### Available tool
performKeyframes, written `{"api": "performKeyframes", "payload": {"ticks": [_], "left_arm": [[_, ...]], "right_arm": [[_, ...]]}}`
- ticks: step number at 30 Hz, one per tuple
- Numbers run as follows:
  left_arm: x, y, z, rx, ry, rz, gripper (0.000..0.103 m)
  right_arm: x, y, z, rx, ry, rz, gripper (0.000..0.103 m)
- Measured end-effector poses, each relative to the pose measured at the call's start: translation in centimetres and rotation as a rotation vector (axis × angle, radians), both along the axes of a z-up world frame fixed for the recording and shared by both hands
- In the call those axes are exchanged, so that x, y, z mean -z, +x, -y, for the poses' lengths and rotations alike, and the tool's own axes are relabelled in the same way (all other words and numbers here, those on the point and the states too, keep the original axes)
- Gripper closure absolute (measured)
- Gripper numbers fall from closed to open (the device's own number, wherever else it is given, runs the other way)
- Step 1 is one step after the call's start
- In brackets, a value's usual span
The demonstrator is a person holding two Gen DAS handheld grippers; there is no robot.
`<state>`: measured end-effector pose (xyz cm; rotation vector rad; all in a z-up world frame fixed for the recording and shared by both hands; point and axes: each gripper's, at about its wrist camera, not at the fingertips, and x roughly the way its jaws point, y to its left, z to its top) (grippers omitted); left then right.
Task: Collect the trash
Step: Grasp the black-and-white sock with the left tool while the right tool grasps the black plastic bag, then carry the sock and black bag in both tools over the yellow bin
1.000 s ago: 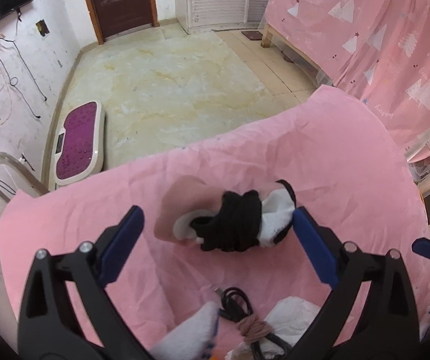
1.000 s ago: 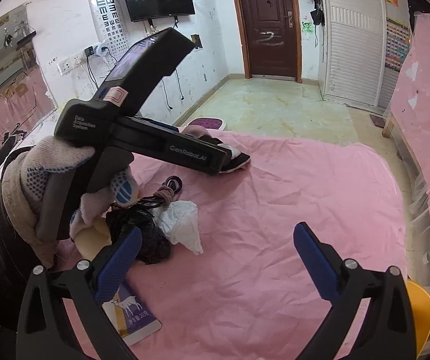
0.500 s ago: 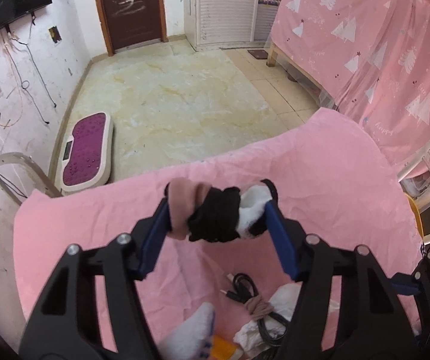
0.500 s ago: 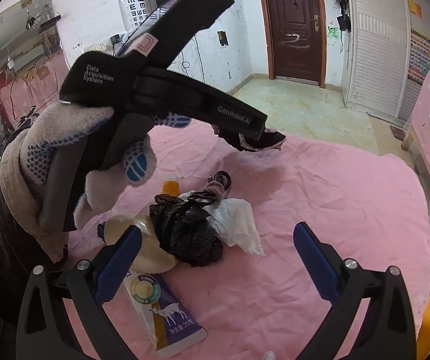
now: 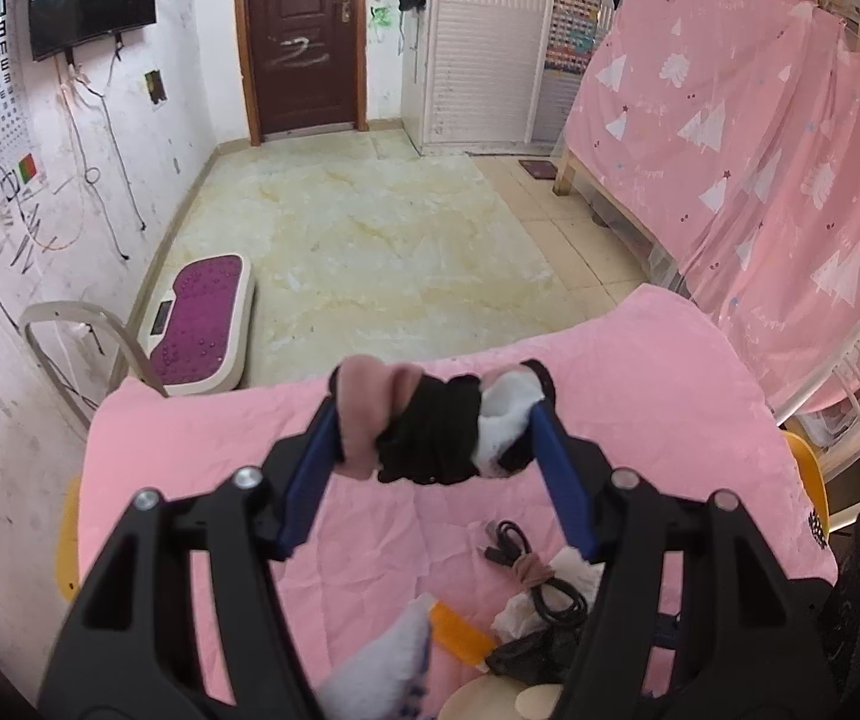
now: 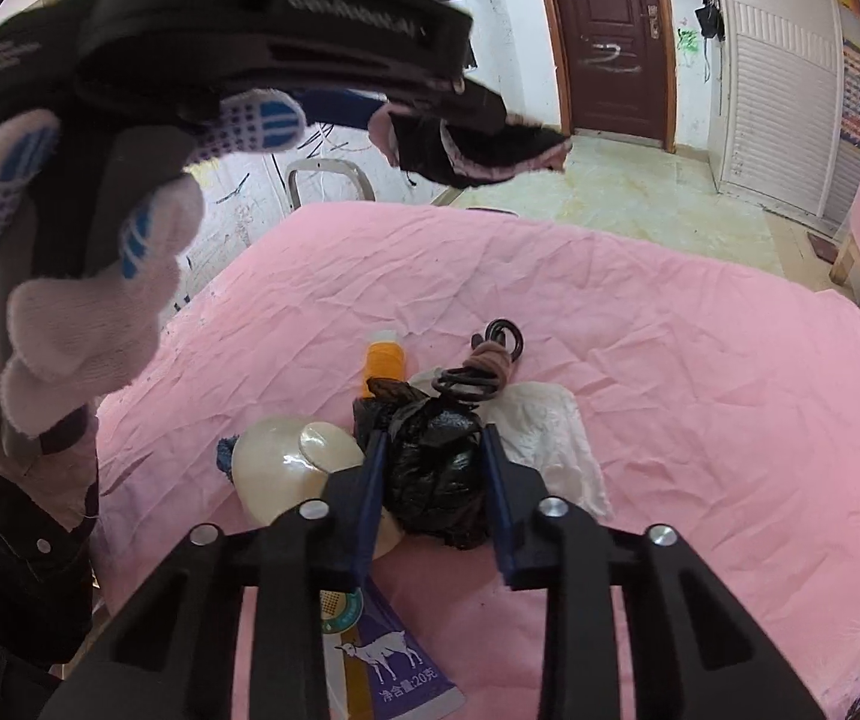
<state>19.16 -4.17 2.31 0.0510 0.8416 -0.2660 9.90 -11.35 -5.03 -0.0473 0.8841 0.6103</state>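
Above the pink-clothed counter's [image 6: 670, 360] far edge, the left gripper [image 5: 433, 429] clamps a pink, black and white fabric bundle [image 5: 430, 432]; the right gripper's [image 6: 430, 468] narrow jaws bracket, perhaps grip, the crumpled black plastic bag [image 6: 436, 480]. Tissue [image 6: 550, 438], cable [image 6: 490, 360], orange bottle [image 6: 383, 360] remain.

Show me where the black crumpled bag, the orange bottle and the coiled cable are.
black crumpled bag [image 6: 433, 480]: right wrist view, its middle.
orange bottle [image 6: 383, 360]: right wrist view, its orange body.
coiled cable [image 6: 469, 383]: right wrist view, its coils.
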Motion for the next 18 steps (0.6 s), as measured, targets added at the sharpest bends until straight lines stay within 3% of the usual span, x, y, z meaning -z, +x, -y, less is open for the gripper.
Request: {"api": "performKeyframes", "payload": {"ticks": [10,18], "left_arm": [[-1.0,-1.5,0.1,-0.015,0.004,0.023,0.041],[-2.7,-3.3,2.2,0.007,0.019,0.06,0.041]], "right_arm": [[-2.2,-1.7,2.2,0.024,0.089,0.038,0.09],[-4.5,-3.3,6.7,0.101,0.14,0.082,0.09]]}}
